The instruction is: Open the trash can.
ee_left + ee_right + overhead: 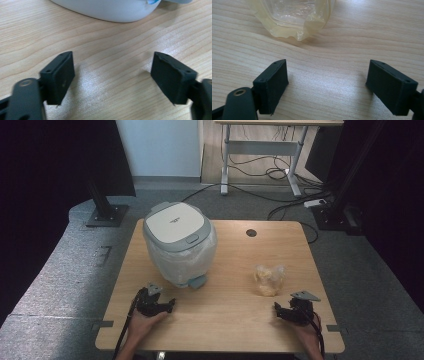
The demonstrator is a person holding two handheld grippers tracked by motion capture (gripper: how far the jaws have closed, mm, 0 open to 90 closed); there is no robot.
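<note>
The right tool rests low at about five o'clock on the light wooden surface, its black jaws standing wide with only bare wood grain between them. Just ahead of it, toward eleven o'clock from the tool, lies the crumpled clear plastic bag with yellowish contents, near but apart from the jaws; in the right gripper view its wrinkled edge sits beyond the jaw tips. The left tool sits at about seven o'clock on the surface, jaws likewise wide and empty. At roughly one o'clock from it stands the white pedal bin with grey-rimmed lid and plastic liner, lid down, its rounded base close ahead in the left gripper view.

Judging from this layout, the bag looks soft and slippery: a pinch on loose film alone could tear it or let the contents sag out. The bin's lid being closed, a carried bag would have nowhere to go unless the small pedal is pressed first, and a push there might slide the light bin.
</note>
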